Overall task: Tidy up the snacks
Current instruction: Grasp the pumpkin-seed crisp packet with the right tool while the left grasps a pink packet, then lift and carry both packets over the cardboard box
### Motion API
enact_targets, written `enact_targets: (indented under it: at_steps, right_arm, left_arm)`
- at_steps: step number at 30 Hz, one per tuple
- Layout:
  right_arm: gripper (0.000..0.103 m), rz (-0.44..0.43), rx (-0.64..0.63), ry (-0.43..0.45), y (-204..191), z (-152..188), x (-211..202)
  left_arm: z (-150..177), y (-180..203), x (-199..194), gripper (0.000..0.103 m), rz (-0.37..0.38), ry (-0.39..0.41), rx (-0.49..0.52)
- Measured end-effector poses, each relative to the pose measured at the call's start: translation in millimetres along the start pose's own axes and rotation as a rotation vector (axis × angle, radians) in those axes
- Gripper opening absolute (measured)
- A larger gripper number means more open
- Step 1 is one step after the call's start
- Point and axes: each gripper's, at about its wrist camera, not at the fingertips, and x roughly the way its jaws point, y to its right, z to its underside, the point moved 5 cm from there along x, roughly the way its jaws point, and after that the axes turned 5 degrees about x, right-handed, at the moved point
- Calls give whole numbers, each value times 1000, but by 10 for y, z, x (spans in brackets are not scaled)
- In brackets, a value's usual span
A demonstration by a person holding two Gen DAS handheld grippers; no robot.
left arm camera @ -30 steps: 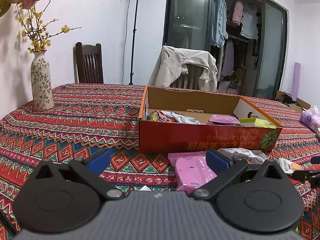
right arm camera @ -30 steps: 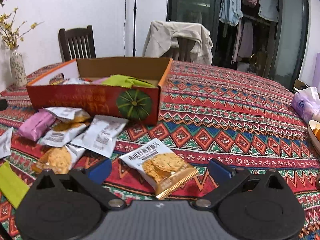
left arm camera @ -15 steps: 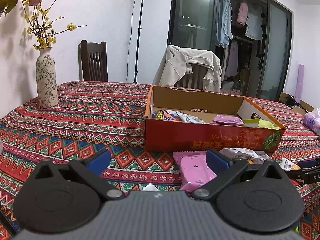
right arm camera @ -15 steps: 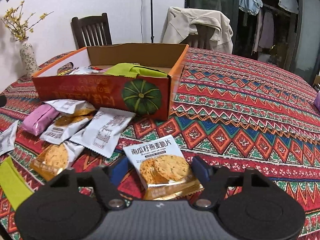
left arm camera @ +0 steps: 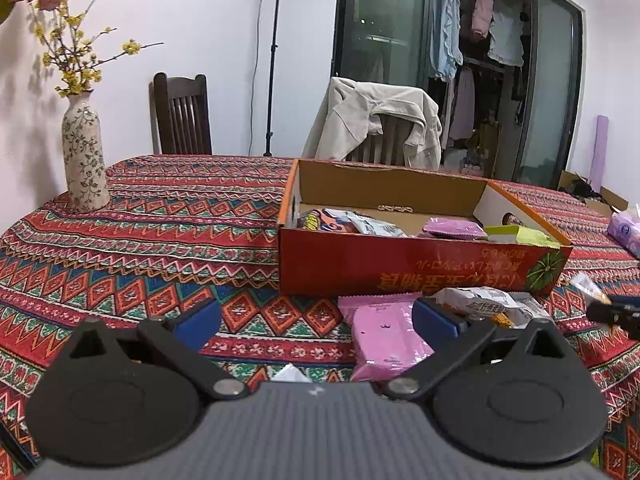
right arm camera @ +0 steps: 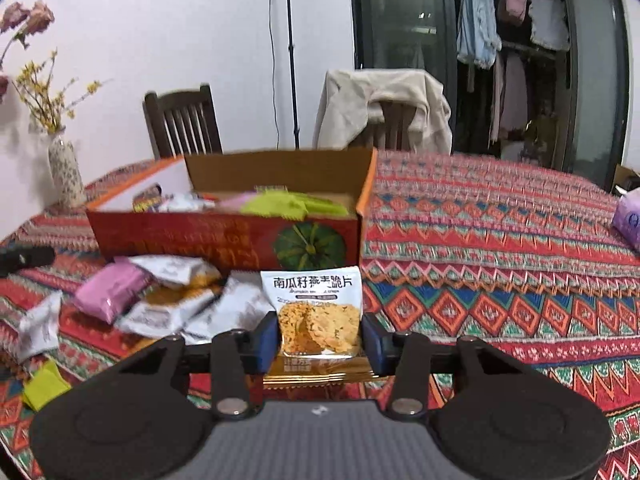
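White-and-gold cracker packet (right arm camera: 318,312) now clamped between right gripper (right arm camera: 320,340) pads, apparently lifted off tablecloth (right arm camera: 500,280); a second ago lay loose. Next: carry to red box (right arm camera: 224,240). Left gripper (left arm camera: 316,318) wide, empty, beside pink packet (left arm camera: 384,336).

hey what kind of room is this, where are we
Most likely a dining area in someone's home: a table under a patterned tablecloth, wooden chairs, one draped with a jacket, and laundry hanging behind glass doors.
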Motion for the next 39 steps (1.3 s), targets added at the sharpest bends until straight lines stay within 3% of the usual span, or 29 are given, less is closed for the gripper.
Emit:
enact_targets:
  at_steps: [9,19,33,39]
  right_arm:
    - [43,-22,16,73,-154,-80,-68]
    - [44,-49,56,129,-236,-136,54]
    - [44,-49,121,160,-149,-90,212]
    - [44,-47,132,159,-140,-66,235]
  left_arm:
    - [-77,277,244,103,21,-65,38]
    - [-111,535,549,103,17,-117,14]
    - [65,500,850,103,1,-229,-10]
    - [118,479,907,103,-45,-256,2]
